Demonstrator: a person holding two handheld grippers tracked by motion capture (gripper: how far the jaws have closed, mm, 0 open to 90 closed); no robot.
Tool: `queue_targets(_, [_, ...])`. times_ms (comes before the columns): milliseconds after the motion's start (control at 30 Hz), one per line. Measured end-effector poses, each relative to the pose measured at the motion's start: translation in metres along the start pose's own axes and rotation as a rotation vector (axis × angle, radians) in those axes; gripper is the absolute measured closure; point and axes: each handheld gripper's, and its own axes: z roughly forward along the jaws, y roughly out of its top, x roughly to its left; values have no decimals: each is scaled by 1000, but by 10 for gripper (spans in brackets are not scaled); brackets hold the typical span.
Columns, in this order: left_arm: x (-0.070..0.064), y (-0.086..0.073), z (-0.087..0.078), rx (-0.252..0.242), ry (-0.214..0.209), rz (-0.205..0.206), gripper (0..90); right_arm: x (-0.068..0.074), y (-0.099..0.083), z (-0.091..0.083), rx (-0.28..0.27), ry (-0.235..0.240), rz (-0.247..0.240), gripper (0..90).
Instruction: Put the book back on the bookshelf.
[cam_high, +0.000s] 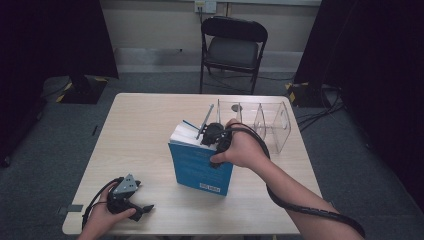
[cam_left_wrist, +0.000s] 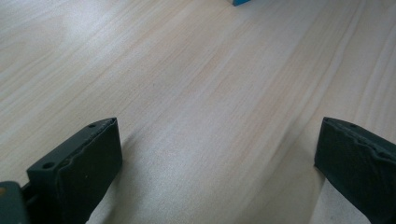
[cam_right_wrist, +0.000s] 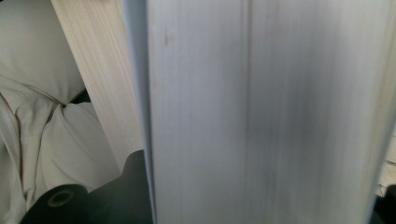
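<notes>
Just in front of the clear organizer (cam_high: 272, 120), one blue book (cam_high: 200, 162) stands upright, the right gripper (cam_high: 212, 134) clamped on its top pages. It could topple if that grip slips. The left gripper (cam_high: 131, 202) rests well nearer, jaws spread wide, empty. Two grippers, one chair (cam_high: 232, 47).

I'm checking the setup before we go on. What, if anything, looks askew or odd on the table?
The blue book stands on edge, tilted, propped by the right tongs at its top pages. The clear organizer sits upright; nothing looks spilled or damaged.
</notes>
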Motion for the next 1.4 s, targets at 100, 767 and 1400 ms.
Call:
queue_targets(100, [0, 0, 0, 0, 0, 0, 2, 1, 1, 1, 9, -10, -7, 588])
queue_targets(767, [0, 0, 0, 3, 10, 5, 0, 5, 2, 4, 35, -23, 21, 605])
queue_targets(1400, [-1, 0, 0, 2, 8, 0, 0, 3, -11, -10, 61, 5, 95, 613])
